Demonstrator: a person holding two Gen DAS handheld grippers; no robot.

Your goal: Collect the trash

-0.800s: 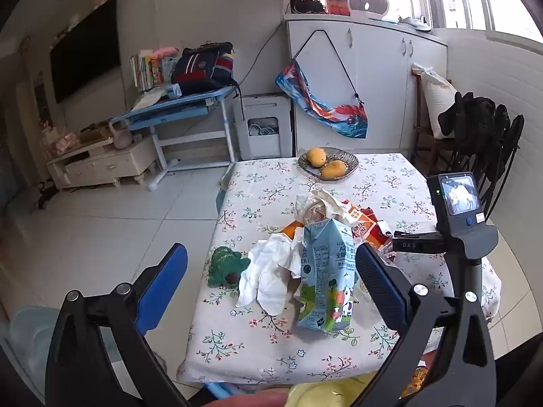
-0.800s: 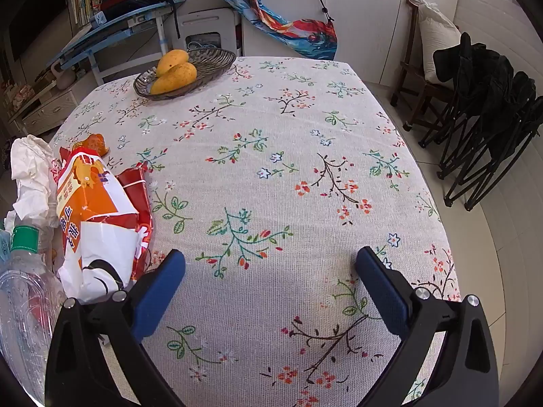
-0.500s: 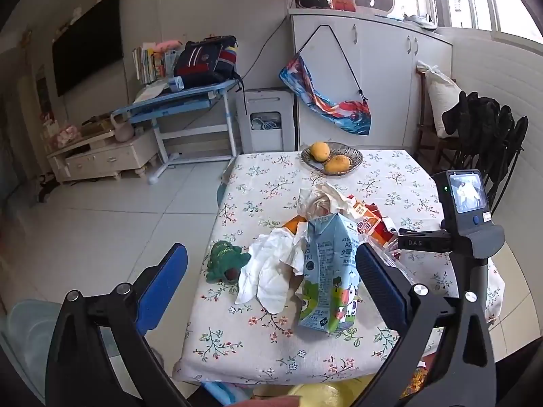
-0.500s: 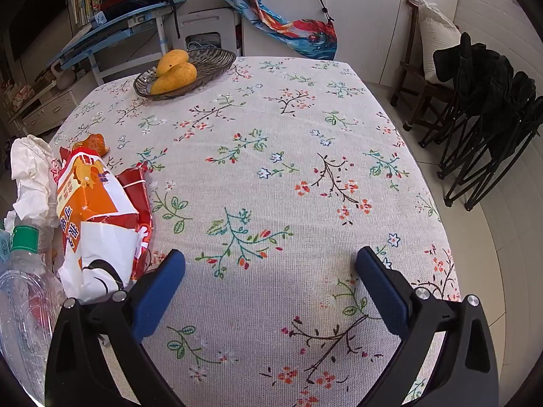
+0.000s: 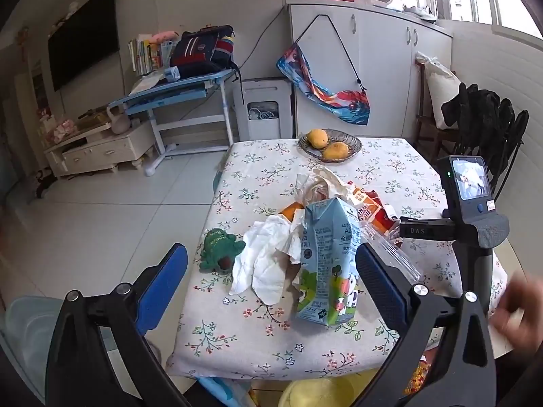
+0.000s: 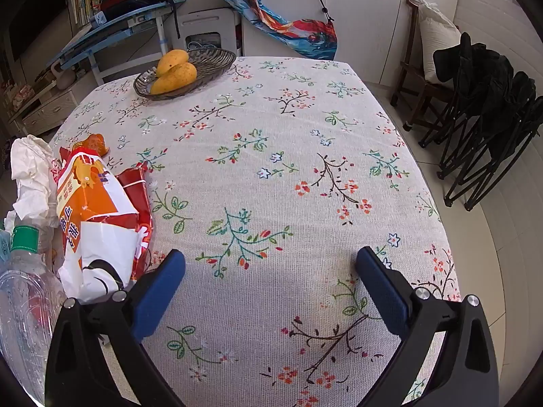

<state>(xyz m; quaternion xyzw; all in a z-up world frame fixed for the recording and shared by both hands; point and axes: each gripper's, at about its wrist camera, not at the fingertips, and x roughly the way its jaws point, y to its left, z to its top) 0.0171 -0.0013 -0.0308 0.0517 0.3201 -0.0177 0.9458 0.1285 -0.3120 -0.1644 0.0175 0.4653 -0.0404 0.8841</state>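
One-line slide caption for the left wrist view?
Open left gripper faces a blue milk carton and crumpled white tissue on the floral tablecloth.

A blue milk carton [image 5: 324,264] stands upright amid crumpled white tissues [image 5: 268,257], an orange snack bag [image 6: 95,213] and a clear bottle [image 6: 23,291].

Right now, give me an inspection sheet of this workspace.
Surface: floral tablecloth covering the table.
Job's things: upright blue milk carton, white crumpled tissues, orange-red snack bag, clear plastic bottle.
Clutter: green knitted toy; wicker basket holding two mangoes.
Grippers: left gripper open, empty; right gripper open, empty.
Cables: black cord on the wall.
Surroundings: folded black chairs, blue desk.
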